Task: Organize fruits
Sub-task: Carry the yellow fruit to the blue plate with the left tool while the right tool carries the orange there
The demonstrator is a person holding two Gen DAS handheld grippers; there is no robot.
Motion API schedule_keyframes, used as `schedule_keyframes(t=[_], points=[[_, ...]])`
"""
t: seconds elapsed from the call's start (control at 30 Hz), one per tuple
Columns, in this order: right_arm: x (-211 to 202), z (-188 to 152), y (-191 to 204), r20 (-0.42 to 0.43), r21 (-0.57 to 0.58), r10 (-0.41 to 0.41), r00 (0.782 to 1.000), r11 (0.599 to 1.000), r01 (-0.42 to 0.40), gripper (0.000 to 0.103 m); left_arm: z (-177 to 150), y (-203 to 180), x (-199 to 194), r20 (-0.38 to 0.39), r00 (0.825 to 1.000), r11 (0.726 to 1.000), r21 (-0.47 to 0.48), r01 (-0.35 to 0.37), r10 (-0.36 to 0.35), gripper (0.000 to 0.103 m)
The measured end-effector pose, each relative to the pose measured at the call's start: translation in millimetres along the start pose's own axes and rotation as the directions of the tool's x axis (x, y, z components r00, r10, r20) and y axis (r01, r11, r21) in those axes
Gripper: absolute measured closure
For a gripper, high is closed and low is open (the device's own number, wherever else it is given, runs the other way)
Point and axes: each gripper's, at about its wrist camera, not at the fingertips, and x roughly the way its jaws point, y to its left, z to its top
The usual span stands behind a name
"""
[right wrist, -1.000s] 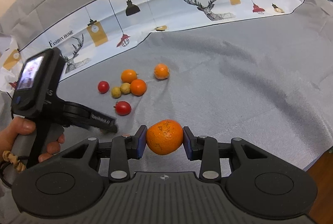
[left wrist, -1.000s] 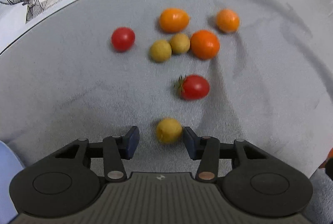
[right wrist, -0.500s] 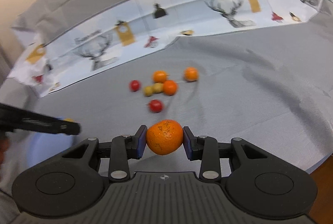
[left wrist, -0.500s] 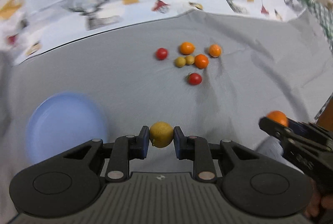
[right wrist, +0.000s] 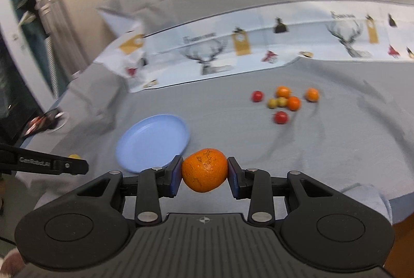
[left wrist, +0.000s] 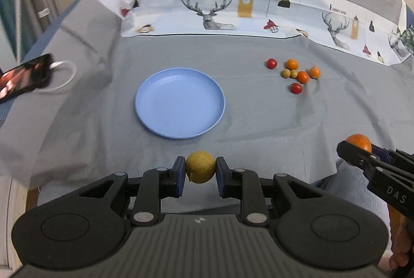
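My left gripper [left wrist: 200,171] is shut on a small yellow-green fruit [left wrist: 200,166], held above the grey cloth just in front of an empty blue plate [left wrist: 179,102]. My right gripper [right wrist: 204,174] is shut on an orange [right wrist: 204,169], held above the cloth near the plate's [right wrist: 152,141] right front rim. The right gripper and its orange also show at the right of the left wrist view [left wrist: 358,143]. Several small fruits lie in a cluster far right: red tomatoes [left wrist: 296,88], oranges [left wrist: 302,76] and yellow-green fruits [left wrist: 286,73].
A phone [left wrist: 23,79] with a white cable [left wrist: 64,73] lies at the far left. A printed deer-pattern cloth [left wrist: 214,11] runs along the back of the grey cloth. The table's front edge is close below both grippers.
My left gripper closed on the yellow-green fruit, lifted it and pulled back left toward the blue plate. My right gripper, still holding the orange, swung left so the plate came into view.
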Motion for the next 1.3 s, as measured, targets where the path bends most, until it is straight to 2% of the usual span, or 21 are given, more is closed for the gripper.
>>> schedule_keyframes(t=[0.13,0.27,0.6,1.03,1.3], points=[[-13,-5,23,0.007,-0.063,0.023,1.000,0.998,-0.022,0.065,-18,8,-18,0.036,0.999,1.000,-0.021,0.007,-0.006,0.076],[-20,-6,36,0.018,-0.106,0.030,0.999,0.994,-0.028,0.065,-23,18,-29,0.066,0.998,0.998,-0.055,0.009,-0.006,0.076],[-17,-7,44,0.006,-0.135,0.005,1.000,0.991,-0.004,0.065,-23,34,-23,0.046,0.999,0.994,-0.104,0.018,-0.014,0.076],[3,-7,49,-0.042,-0.156,-0.017,0.999,0.988,0.010,0.065,-8,56,-7,0.050,0.998,0.991,-0.129,-0.016,0.023,0.076],[11,5,52,-0.027,-0.174,-0.025,0.999,0.985,0.020,0.065,14,70,-3,0.065,0.996,0.989,-0.140,-0.050,0.060,0.076]])
